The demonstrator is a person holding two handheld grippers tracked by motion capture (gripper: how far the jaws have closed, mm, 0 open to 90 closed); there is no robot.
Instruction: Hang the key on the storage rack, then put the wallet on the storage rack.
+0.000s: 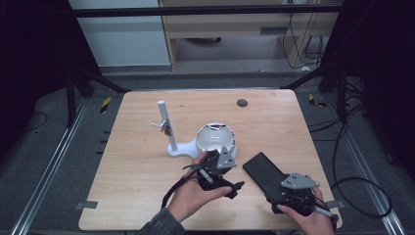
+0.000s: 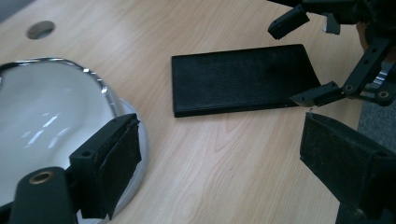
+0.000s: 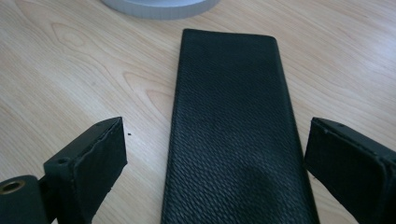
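A flat black textured case (image 1: 262, 171) lies on the wooden table (image 1: 147, 161), right of centre. My right gripper (image 1: 284, 188) is at its near end, open, with one jaw on each side of the case (image 3: 229, 93) and a gap on both sides. In the left gripper view the right gripper (image 2: 306, 58) straddles the end of the case (image 2: 233, 79). My left gripper (image 1: 226, 172) is open and holds nothing, just in front of a white bowl-shaped dish (image 1: 215, 139). Its own view has the dish (image 2: 42, 121) by its left jaw and bare wood between the pads.
The dish is part of a white stand with an upright post (image 1: 166, 125), from which a small bunch of keys (image 1: 165, 128) hangs. A round cable hole (image 1: 242, 103) sits near the table's far edge. Metal frame rails and cables run beside the table.
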